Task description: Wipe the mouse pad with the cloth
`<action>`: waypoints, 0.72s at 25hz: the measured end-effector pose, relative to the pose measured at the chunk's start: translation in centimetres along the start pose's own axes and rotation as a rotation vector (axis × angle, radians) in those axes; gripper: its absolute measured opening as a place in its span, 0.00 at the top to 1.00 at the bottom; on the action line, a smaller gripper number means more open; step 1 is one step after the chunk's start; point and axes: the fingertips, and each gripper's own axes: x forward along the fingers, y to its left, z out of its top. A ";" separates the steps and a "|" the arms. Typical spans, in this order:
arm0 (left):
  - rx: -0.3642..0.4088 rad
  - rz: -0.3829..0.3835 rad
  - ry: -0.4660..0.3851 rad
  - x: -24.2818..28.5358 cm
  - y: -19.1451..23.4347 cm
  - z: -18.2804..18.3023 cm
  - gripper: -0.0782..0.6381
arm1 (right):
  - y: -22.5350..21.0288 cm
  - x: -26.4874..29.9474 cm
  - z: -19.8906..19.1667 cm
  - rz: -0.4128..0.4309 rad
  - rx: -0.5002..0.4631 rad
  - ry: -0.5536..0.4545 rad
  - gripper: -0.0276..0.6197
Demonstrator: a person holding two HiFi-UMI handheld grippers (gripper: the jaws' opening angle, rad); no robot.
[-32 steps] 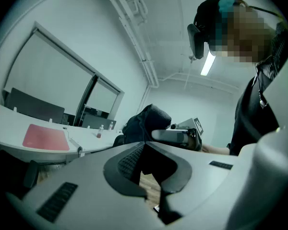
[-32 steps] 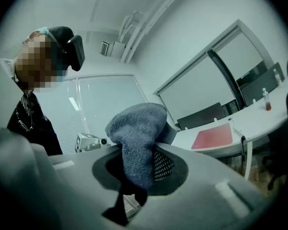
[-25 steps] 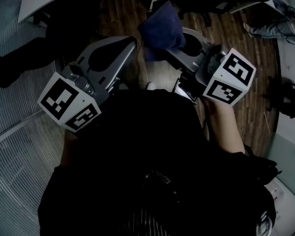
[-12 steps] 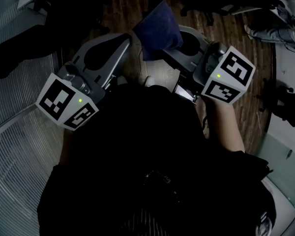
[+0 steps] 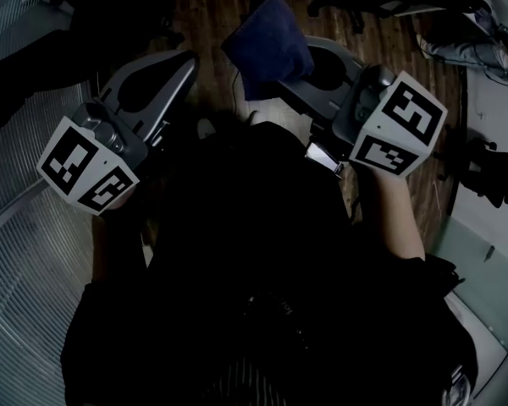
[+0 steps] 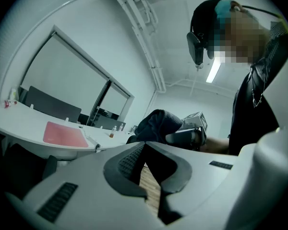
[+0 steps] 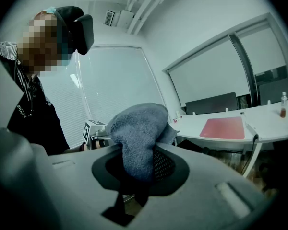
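Plainly, the right gripper (image 7: 143,161) has its jaws clamped on the cloth (image 7: 137,128). The cloth is a blue-grey bundle that bulges up out of the grip and hangs a little way down between the jaws. The left gripper (image 6: 145,144) has its jaws together at the tips, with nothing between them. In the head view both grippers are held up in front of the person's dark top, over a wooden floor (image 5: 406,66), and the cloth stands nearer the right one's jaws than the left's. The mouse pad (image 7: 223,127) is a pink sheet lying flat on a white curved desk (image 7: 266,123), and both gripper views show it well apart from the cloth, with open floor between them. On the desk a small bottle (image 7: 282,104) stands near the pad, and dark chair backs (image 7: 211,103) line up behind it. As I judge it, only the first part of the task is done: the cloth is in the grip. It has not yet touched the pad, so the carry to the pad and all the wiping are left. Whether the pad is dirty is too small to tell.
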 end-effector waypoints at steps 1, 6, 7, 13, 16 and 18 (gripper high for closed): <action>-0.001 -0.004 -0.001 -0.3 0.1 0.0 0.88 | 0.1 0.0 0.0 0.008 -0.001 0.002 0.85; 0.084 -0.065 0.067 0.3 -1.3 -1.3 0.88 | 0.2 -0.1 0.4 0.064 -0.038 0.000 0.85; 0.101 -0.074 0.077 0.8 -1.6 -1.4 0.88 | -0.2 -0.3 0.7 0.066 -0.050 -0.009 0.85; 0.123 -0.043 0.029 5.4 -2.8 0.7 0.88 | -3.9 -2.8 2.8 0.112 -0.074 -0.084 0.85; 0.126 -0.056 -0.001 8.3 -3.4 2.4 0.88 | -6.5 -3.8 4.4 0.141 -0.074 -0.120 0.85; 0.147 -0.047 0.026 9.8 -3.1 2.4 0.88 | -8.1 -4.3 5.2 0.158 -0.075 -0.135 0.85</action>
